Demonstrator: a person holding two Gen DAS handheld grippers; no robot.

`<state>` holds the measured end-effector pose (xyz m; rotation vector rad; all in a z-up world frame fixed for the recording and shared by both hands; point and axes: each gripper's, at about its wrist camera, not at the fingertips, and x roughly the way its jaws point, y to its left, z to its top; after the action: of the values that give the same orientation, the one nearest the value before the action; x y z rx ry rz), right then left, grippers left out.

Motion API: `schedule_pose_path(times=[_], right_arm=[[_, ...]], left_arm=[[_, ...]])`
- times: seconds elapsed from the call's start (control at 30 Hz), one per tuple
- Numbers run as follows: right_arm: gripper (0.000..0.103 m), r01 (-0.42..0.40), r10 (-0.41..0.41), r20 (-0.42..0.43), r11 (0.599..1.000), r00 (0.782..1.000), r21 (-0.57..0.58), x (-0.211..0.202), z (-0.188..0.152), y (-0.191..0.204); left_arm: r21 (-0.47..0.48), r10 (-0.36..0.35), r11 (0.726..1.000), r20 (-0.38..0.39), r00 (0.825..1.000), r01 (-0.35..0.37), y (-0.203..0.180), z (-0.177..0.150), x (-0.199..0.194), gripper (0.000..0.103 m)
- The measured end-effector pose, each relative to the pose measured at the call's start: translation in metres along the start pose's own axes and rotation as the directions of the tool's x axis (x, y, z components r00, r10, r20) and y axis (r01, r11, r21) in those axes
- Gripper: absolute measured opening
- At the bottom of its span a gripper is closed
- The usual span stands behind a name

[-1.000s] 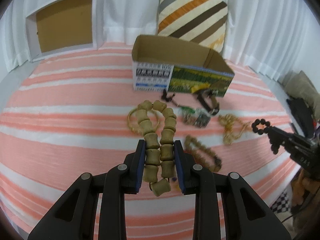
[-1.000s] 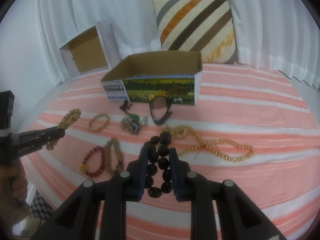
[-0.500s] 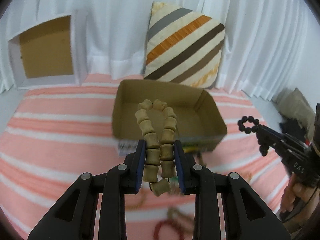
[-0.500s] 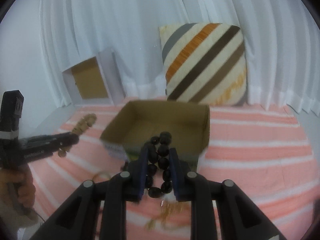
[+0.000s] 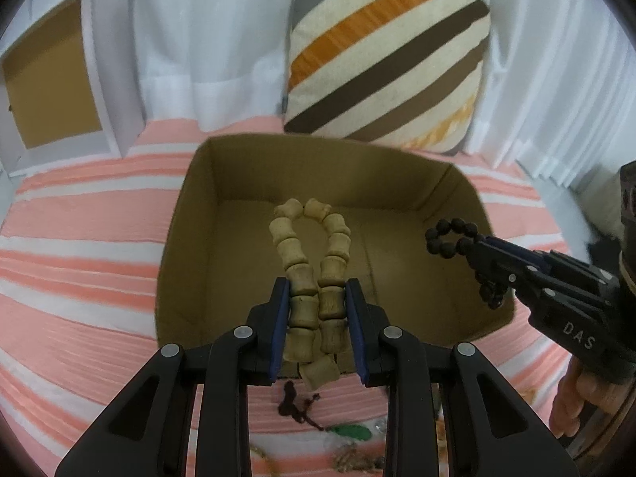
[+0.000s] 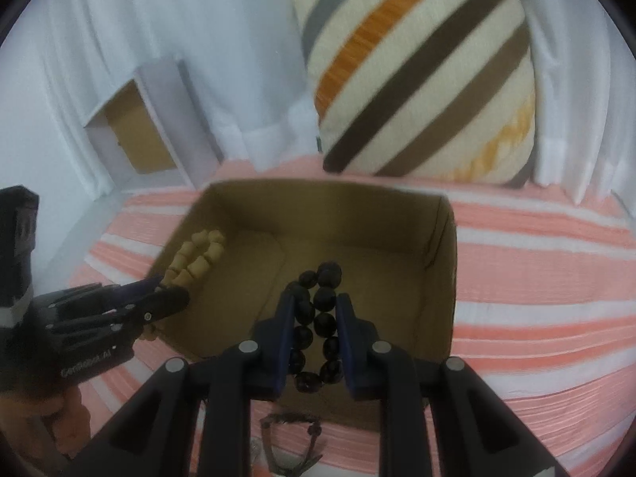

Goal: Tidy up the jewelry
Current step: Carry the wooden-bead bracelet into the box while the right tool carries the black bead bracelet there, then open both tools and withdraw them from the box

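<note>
Left tool (image 5: 317, 302) pinches a loop of pale barrel-shaped wooden beads (image 5: 308, 262) above the open cardboard box (image 5: 206, 183), whose brown floor looks bare. Right tool (image 6: 315, 318), its blue pads easing apart, has a loop of round black beads (image 6: 318, 318) between them over the same box, angled downward.

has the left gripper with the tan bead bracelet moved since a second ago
Yes. The left gripper carried the tan bead bracelet forward, from over the loose jewelry in front of the cardboard box to above its open inside.
</note>
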<state>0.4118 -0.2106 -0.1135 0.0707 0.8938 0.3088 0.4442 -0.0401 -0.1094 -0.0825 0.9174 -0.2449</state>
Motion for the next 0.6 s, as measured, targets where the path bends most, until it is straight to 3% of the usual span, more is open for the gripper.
schedule_pose_path(times=[0.07,0.1,0.17,0.33,0.6], right_arm=[[0.026,0.010,-0.010,-0.013,0.999,1.000,0.031,0.009,-0.001,-0.007],[0.044,0.012,-0.011,-0.016,0.998,1.000,0.057,0.012,-0.002,-0.011],[0.063,0.001,-0.002,0.008,0.996,1.000,0.088,0.008,-0.004,-0.013],[0.063,0.034,-0.041,0.092,0.997,0.995,0.075,-0.017,-0.013,-0.012],[0.063,0.134,-0.131,0.254,0.991,0.958,0.008,-0.095,-0.062,-0.004]], left_arm=[[0.008,0.007,1.000,-0.009,1.000,-0.007,0.000,-0.001,0.009,0.028],[0.015,0.012,1.000,-0.016,1.000,-0.012,0.000,-0.002,0.014,0.032],[0.025,0.038,0.999,-0.022,0.999,-0.037,0.000,-0.006,0.018,0.066],[0.031,0.048,0.998,0.040,0.998,-0.049,0.004,-0.012,0.002,0.086],[0.019,0.041,0.999,0.143,0.989,-0.044,0.020,-0.058,-0.061,0.092]])
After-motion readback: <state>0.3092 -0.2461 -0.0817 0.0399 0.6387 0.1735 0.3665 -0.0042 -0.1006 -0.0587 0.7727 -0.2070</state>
